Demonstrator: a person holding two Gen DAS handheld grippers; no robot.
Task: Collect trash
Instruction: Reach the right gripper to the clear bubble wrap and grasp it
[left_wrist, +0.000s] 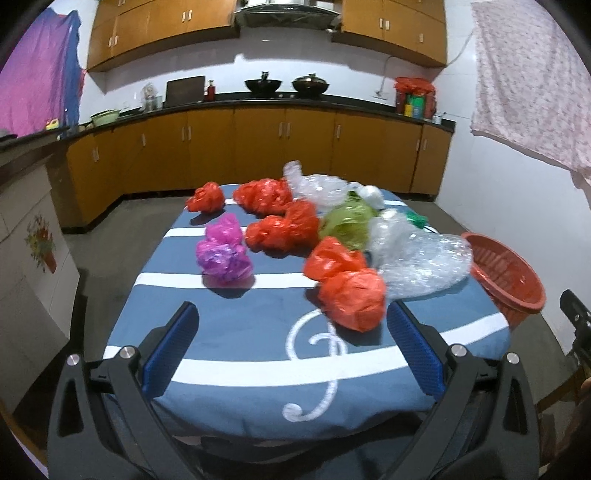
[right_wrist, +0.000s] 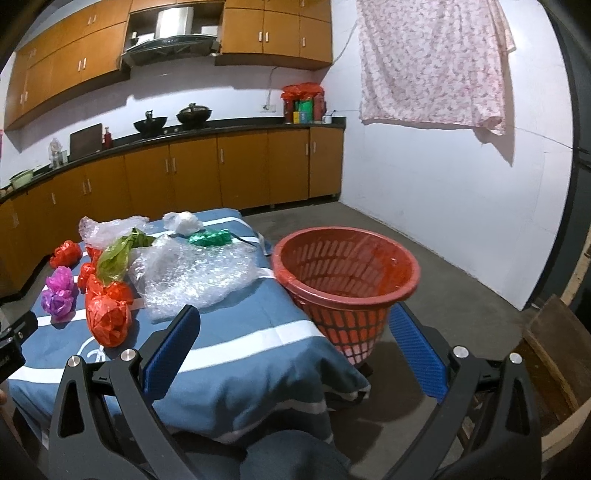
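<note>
Crumpled plastic bags are lying in a loose cluster on a table covered with a blue cloth striped in white. Nearest the left gripper a red bag is sitting just ahead of its right finger, close to the pad though contact is hard to judge, with another red bag touching it from behind. A purple bag is lying apart to the left. Farther back, three more red bags are bunching together, a green bag is resting against them, and a sheet of bubble wrap is spreading toward the table's right edge. A second clear sheet is lying at the far side, and a small dark-green wad is sitting near the far right corner.

A red slatted basket is standing just beside the table's right edge, upright and looking empty from the right wrist view.

Both tongs are standing wide apart and holding nothing. The left one is hovering over the near end of the cloth; the right gripper is hanging over the table's near right corner, its right finger showing in front of the basket's base.

Brown kitchen cabinets are running along the far wall, and a floral sheet is hanging on the right wall.
</note>
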